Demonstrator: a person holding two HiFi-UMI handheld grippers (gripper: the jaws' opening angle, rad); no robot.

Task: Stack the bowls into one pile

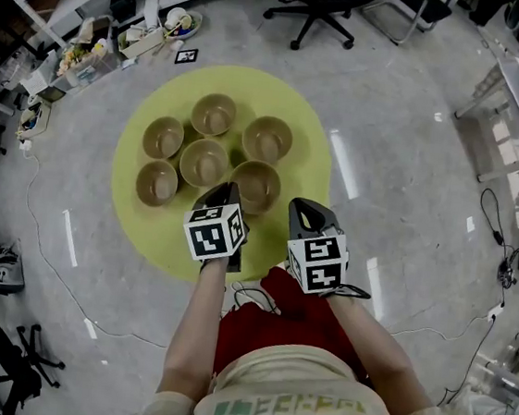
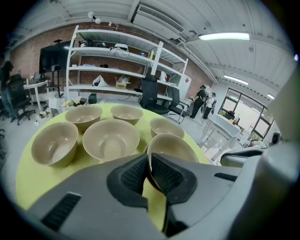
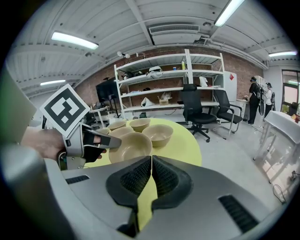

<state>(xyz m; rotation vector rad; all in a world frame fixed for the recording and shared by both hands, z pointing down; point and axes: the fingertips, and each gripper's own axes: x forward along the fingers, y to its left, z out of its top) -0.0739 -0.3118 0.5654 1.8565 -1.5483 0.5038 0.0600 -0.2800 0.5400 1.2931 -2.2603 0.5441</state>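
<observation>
Head view: six tan bowls point(image 1: 204, 162), all alike, plain, round and deep, sit upright and unstacked in a tight cluster on a round yellow-green desk point(image 1: 254, 90). One is in the middle with the others ringed close around it. The left hand-held gripper point(image 1: 229, 189) reaches to the near rim of the nearest bowl point(image 1: 256, 185). The right hand-held gripper point(image 1: 302, 207) is just beside it, over the desk's edge.

Left gripper view: the two ribbed black pads are pinched on the thin rim of the nearest bowl point(image 2: 171, 147), which shows as a pale line between them. Its matte beige inside is empty. The other five bowls stand beyond it and to the left, each resting on the desk.

Right gripper view: this hand-held gripper's jaws are pressed together with nothing between them; only yellow desk shows below the pads. To the left, the left hand-held gripper point(image 3: 115, 143) grips the near rim of the nearest bowl point(image 3: 131, 146). White shelving point(image 3: 164, 79) stands behind.
</observation>
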